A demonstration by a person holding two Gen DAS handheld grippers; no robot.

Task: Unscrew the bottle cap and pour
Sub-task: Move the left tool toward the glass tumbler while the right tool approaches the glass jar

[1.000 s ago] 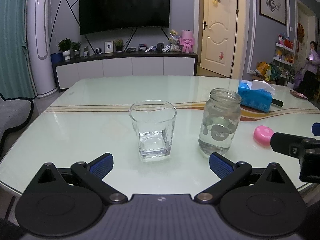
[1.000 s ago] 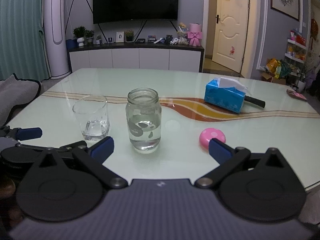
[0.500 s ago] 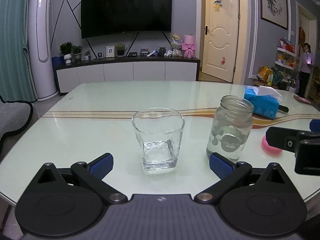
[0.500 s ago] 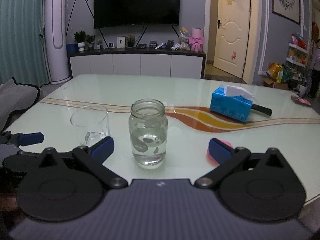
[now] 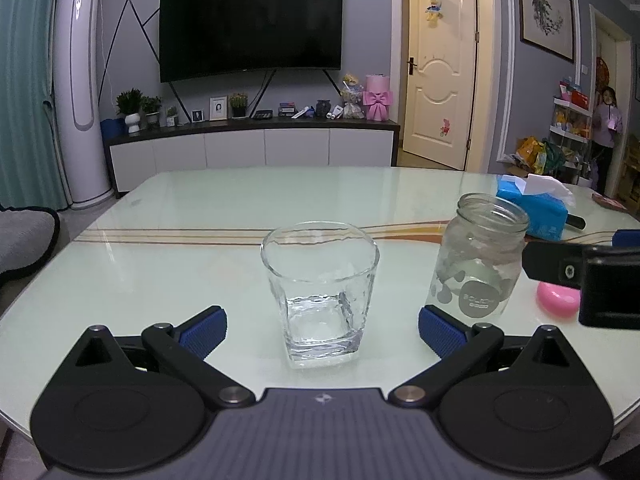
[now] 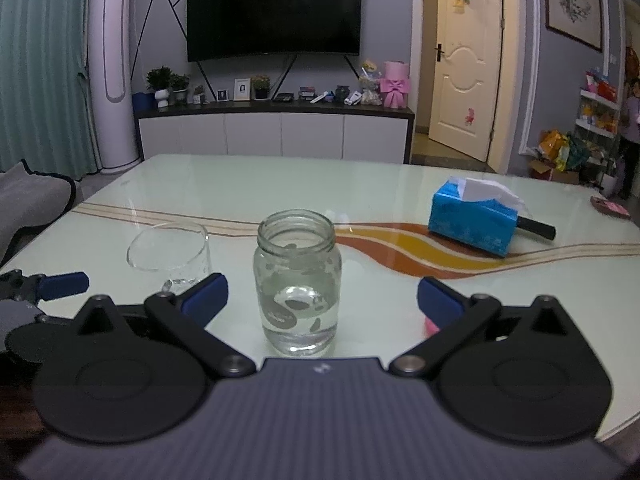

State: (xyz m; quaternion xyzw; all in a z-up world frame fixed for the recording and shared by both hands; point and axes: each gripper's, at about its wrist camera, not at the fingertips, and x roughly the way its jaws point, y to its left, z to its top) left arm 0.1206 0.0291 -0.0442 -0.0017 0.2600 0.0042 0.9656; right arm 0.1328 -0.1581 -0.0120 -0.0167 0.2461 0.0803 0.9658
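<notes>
both of our grippers, left gripper (image 5: 322,326) framing the glass (image 5: 320,292) and right gripper (image 6: 322,300) framing the uncapped jar (image 6: 298,286), are spread wide and empty, we judge to steady one and lift the other, pink cap (image 5: 557,298) aside.

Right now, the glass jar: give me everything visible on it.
The jar is clear glass, rounded shoulders narrowing to a threaded neck, printed with grey blobs and a round grey label. It has no cap; its mouth is open. A shallow layer of clear liquid sits at the bottom. It stands upright on the table, right of the drinking glass and apart from it. It sits centred between the right gripper fingers, which stand wide and do not touch it.
</notes>
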